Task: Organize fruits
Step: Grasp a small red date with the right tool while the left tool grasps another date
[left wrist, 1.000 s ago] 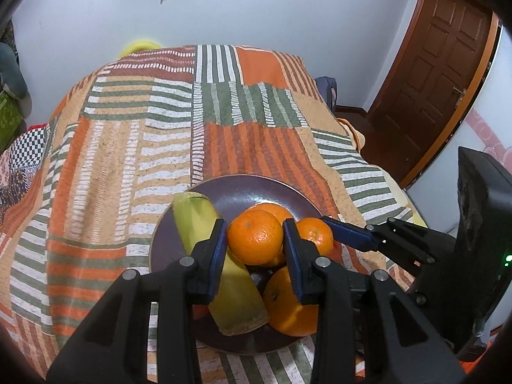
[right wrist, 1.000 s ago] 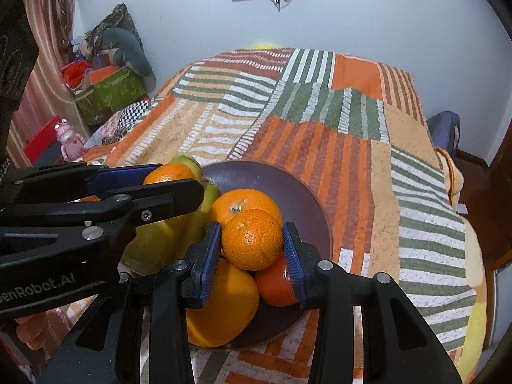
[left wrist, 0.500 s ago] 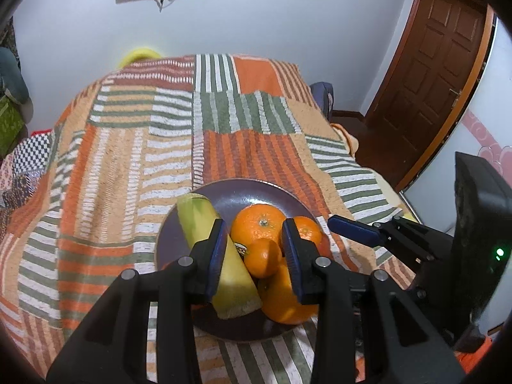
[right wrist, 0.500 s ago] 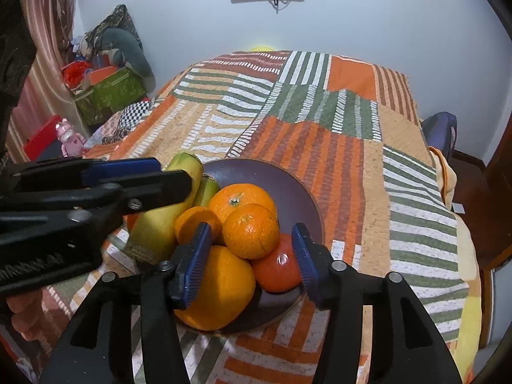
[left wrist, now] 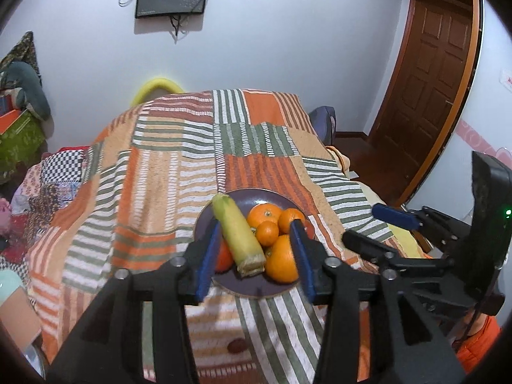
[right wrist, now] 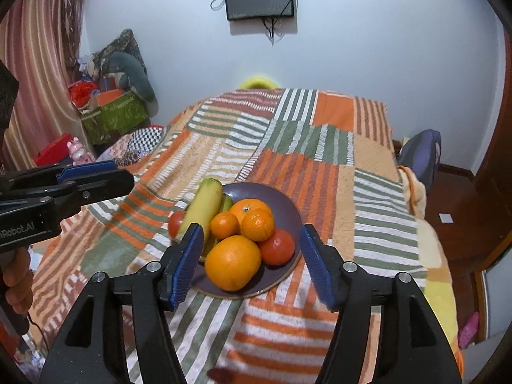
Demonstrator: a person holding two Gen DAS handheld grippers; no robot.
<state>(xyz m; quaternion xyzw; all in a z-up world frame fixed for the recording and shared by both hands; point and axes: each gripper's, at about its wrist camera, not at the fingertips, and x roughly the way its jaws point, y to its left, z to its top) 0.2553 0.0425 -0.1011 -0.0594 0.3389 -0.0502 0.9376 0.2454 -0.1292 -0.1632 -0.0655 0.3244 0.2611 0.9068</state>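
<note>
Purple plate [right wrist: 289,206] on the striped bedspread [right wrist: 320,172] holds all the fruit. Left gripper [left wrist: 254,254] and right gripper [right wrist: 252,260] hover above it, jaws opening and empty. The small orange [right wrist: 258,224] perched on top could roll off if the soft bed shifts.

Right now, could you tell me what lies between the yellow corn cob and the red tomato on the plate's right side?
In the right wrist view, the oranges lie between the corn cob and the tomato, piled together on the plate.

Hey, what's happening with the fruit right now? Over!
Left gripper and right gripper opening, empty. Fruit piled on purple plate. Nothing blocking.
</note>
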